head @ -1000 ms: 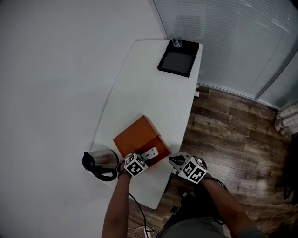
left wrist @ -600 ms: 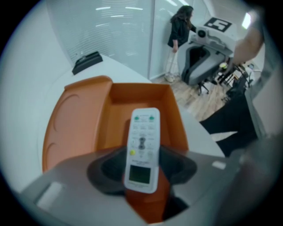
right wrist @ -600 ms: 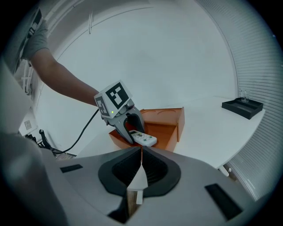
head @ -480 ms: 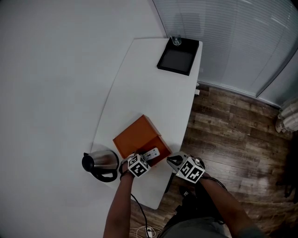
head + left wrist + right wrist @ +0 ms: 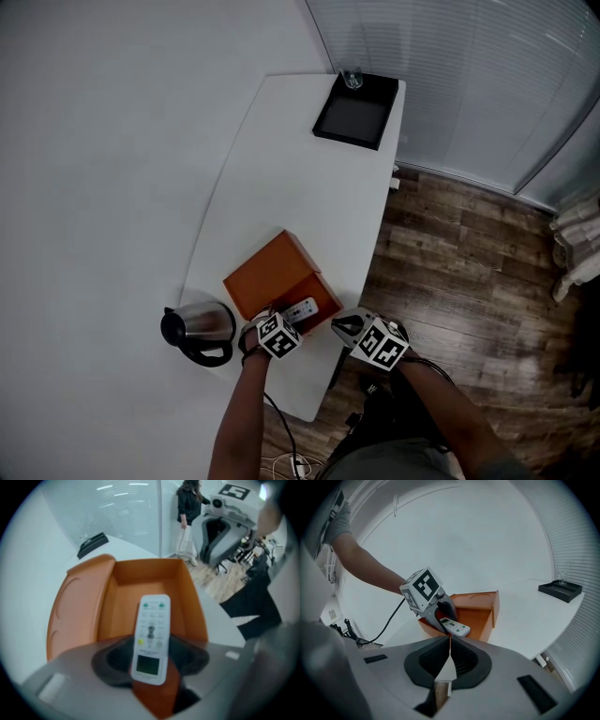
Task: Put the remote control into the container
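Looking down from your head camera, you stand at the near end of a long white counter [image 5: 309,169] above a wooden floor. An orange container [image 5: 267,277] sits on the counter's near part, its lid folded open to the left. A steel kettle [image 5: 202,328] stands just beside it on your left. A black tray [image 5: 354,117] with a small glass [image 5: 352,78] lies well apart at the far end.

Your left hand-held gripper [image 5: 150,663] is at the container's near edge, clamped on the white remote control [image 5: 151,634]. The remote's screen end sits between the jaws and its button end reaches out over the open orange interior. Your right hand-held gripper [image 5: 449,660] waits just beside the container's right side, jaws clenched together on nothing.

Over the last second very little has changed. The left hand-held gripper has stayed at the container's rim with the remote still gripped, and the right has barely shifted. So the remote is lined up over the container but not yet let go; whether it already touches the bottom cannot be told. Lowering it and releasing seems to be all that remains.
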